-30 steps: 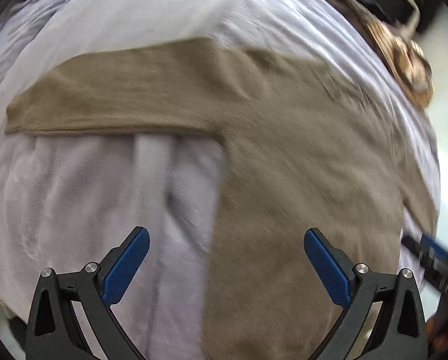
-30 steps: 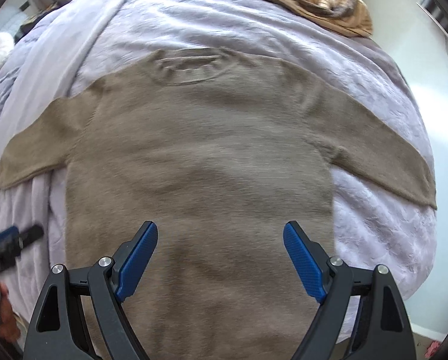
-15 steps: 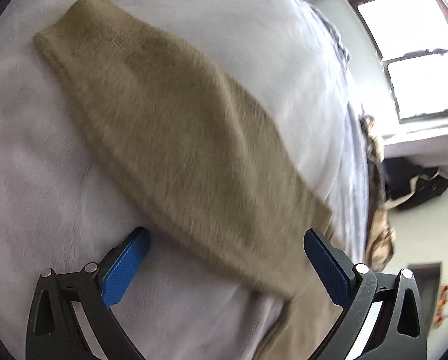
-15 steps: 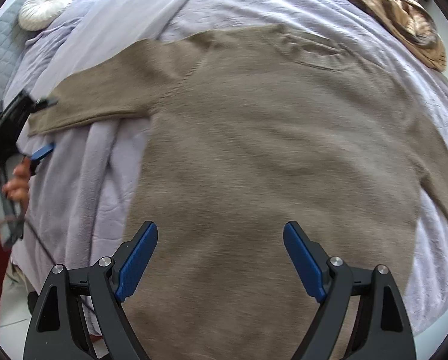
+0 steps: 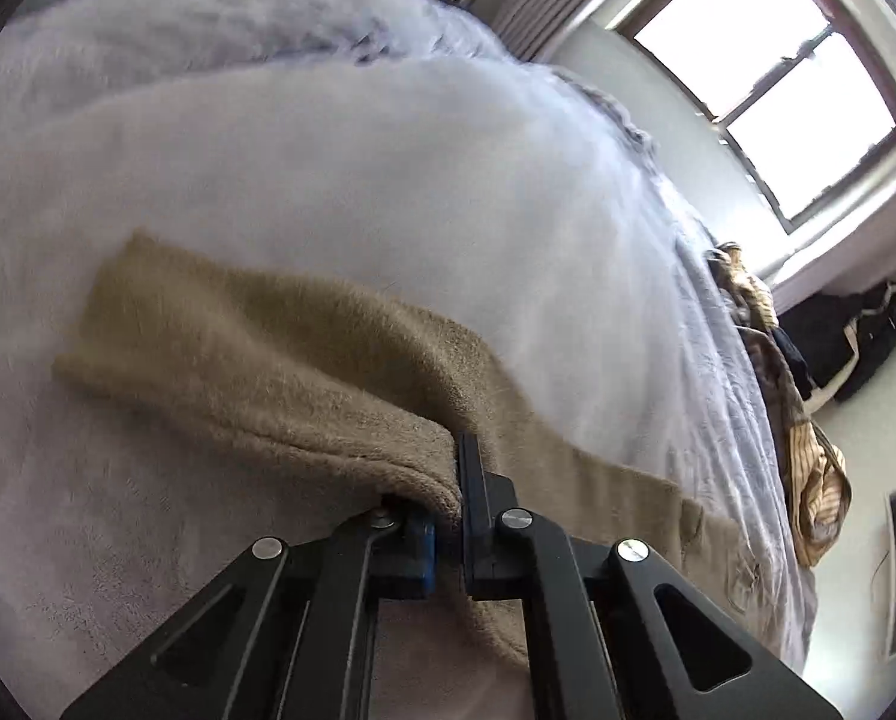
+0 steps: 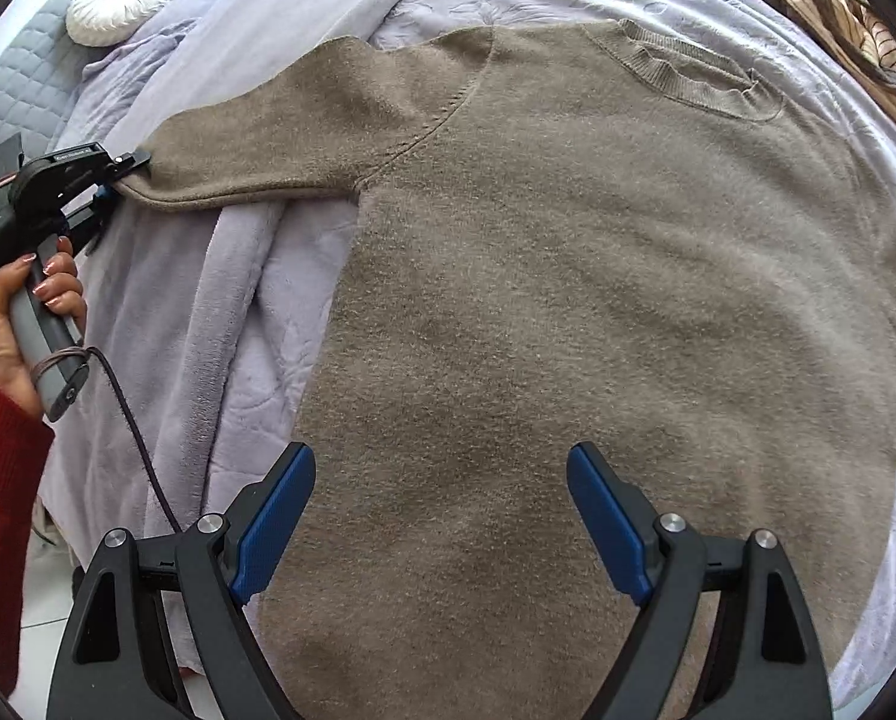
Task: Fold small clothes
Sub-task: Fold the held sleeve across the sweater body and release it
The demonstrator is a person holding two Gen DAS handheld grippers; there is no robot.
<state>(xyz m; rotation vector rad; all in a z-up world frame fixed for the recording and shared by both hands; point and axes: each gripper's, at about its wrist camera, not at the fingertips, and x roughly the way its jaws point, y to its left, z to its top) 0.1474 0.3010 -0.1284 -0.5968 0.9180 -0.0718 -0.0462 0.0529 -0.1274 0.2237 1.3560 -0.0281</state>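
A: Where is the sweater (image 6: 568, 300) right now?

B: It lies spread flat on the bed (image 6: 220, 312), front down or up I cannot tell, with its ribbed neckline (image 6: 700, 81) toward the far side. The body fills most of your right wrist view, resting on the lilac blanket (image 6: 178, 348).

A: And your left gripper (image 5: 454, 516)?

B: You have it pinched closed on the edge of the sweater's sleeve (image 5: 256, 360). From the left wrist view, the blue pads are pressed together with a fold of the tan knit caught between them, and the cuff end of the sleeve lies beyond on the blanket. From the right wrist view, the same gripper (image 6: 115, 171) meets the sleeve (image 6: 280, 132) out at the sweater's left, with your hand (image 6: 22, 312) wrapped around its grey handle and a red cuff at your wrist.

A: The right gripper (image 6: 442, 534)?

B: Its jaws are spread wide and hold nothing. It hovers above the lower part of the sweater's body, both blue pads (image 6: 274, 528) apart over the knit.

A: Anything else around?

B: A round white cushion (image 6: 121, 0) sits at the head of the bed, striped brown cloth (image 6: 838, 30) is piled at the far edge, and a window (image 5: 766, 78) shows in the left wrist view.
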